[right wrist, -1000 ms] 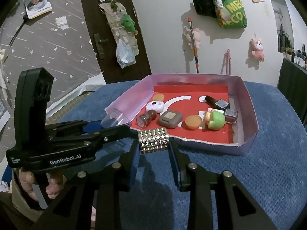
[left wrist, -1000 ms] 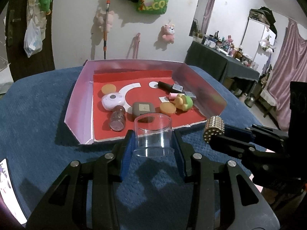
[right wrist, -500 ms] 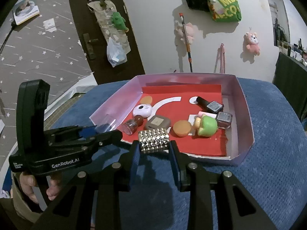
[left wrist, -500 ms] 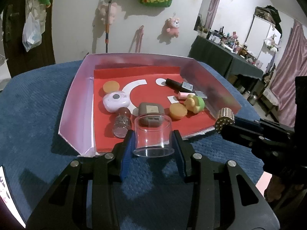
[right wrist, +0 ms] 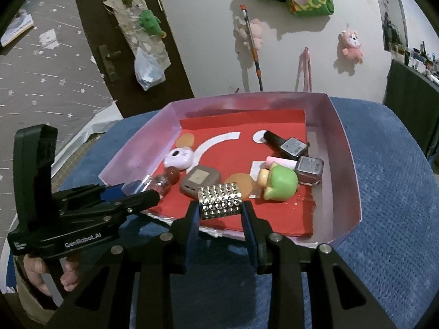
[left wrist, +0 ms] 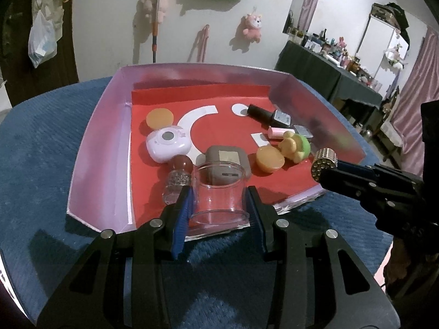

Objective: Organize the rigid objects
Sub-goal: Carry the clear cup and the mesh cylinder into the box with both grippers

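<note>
- Clear cylindrical plastic jar (left wrist: 218, 192): clamped between the jaws of the left gripper (left wrist: 218, 207), empty, held over the near edge of the tray.
- Silver studded metal cylinder (right wrist: 220, 201): pinched crosswise in the closed jaws of the right gripper (right wrist: 221, 213), also above the near edge.
- Shallow pink-walled tray with red floor (left wrist: 90, 148): beyond both jaws on a blue textured cloth (left wrist: 35, 148).
- Tray contents: lilac rounded case (left wrist: 168, 144), grey-brown square case (left wrist: 226, 160), two orange discs, green-and-yellow toy (right wrist: 278, 185), black-capped nail polish bottle (right wrist: 288, 143), small glass bottle with brown round cap (left wrist: 177, 179).

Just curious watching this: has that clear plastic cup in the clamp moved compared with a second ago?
Yes. The clear cup, held by the left gripper, has come forward over the tray's near edge.
</note>
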Motion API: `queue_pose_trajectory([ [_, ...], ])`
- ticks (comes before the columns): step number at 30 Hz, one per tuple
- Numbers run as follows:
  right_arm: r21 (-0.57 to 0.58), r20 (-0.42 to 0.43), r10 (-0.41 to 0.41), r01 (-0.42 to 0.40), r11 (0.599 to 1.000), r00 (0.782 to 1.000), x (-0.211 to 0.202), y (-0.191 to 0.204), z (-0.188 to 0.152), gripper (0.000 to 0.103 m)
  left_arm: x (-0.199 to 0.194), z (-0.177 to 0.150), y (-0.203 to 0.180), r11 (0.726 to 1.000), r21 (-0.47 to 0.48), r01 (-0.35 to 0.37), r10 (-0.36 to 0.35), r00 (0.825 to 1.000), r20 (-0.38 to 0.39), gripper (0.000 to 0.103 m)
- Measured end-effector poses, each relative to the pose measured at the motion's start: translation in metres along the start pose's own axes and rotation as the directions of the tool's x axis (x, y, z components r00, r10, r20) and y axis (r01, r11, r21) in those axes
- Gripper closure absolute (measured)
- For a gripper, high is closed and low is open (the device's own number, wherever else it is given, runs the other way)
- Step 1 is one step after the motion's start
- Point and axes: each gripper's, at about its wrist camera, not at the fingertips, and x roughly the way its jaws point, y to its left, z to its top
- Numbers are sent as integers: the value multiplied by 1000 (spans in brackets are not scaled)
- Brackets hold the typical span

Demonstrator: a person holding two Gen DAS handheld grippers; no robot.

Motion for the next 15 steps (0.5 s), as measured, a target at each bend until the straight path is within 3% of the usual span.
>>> queue_pose_trajectory([
  [15, 39, -97, -36, 40, 998, 995, 31, -18, 1, 70, 10, -5, -2, 1000, 17, 24, -24, 999, -48, 66],
])
